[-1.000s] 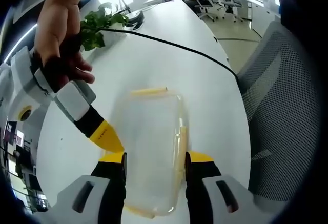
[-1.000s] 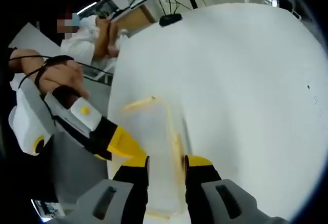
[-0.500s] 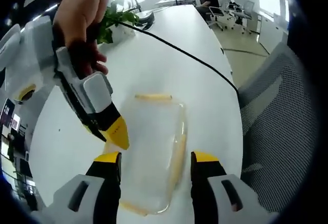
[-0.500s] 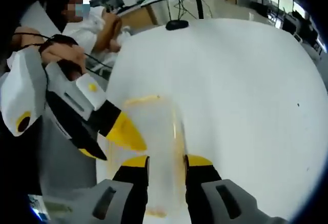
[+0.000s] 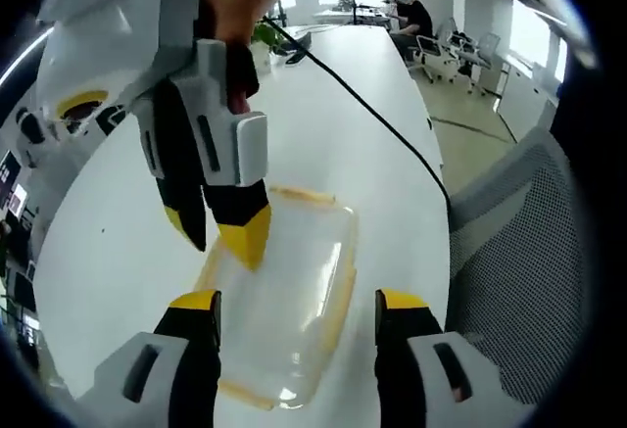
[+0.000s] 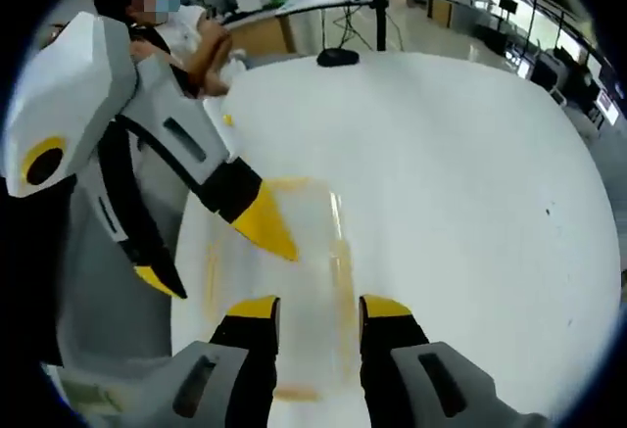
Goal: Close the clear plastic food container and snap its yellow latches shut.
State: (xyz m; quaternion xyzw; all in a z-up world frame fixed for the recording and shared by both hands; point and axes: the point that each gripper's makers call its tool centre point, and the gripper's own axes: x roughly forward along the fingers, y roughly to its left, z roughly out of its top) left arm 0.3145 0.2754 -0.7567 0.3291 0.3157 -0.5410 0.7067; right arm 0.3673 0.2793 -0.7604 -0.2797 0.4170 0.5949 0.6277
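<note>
A clear plastic container (image 5: 284, 286) with yellow latches lies flat on the white table (image 5: 323, 105). One latch (image 5: 304, 194) is at its far end and another (image 5: 340, 296) runs along its right side. My left gripper (image 5: 299, 301) stands open, its jaws wide on either side of the container's near end. My right gripper (image 5: 221, 247) reaches in from the upper left, open, with one yellow tip over the container's left edge. In the right gripper view the container (image 6: 299, 257) lies ahead of my right gripper (image 6: 318, 309), and the left gripper (image 6: 227, 271) hangs over its left side.
A black cable (image 5: 372, 115) crosses the table beyond the container. A grey mesh chair (image 5: 519, 252) stands off the table's right edge. A person in white (image 6: 186, 36) sits at the table's far left, near a black stand base (image 6: 338, 56).
Both cameras have pulled back and up from the container. Each view's other gripper now looms larger, closer over the container's left side. My left jaws stand slightly wider.
</note>
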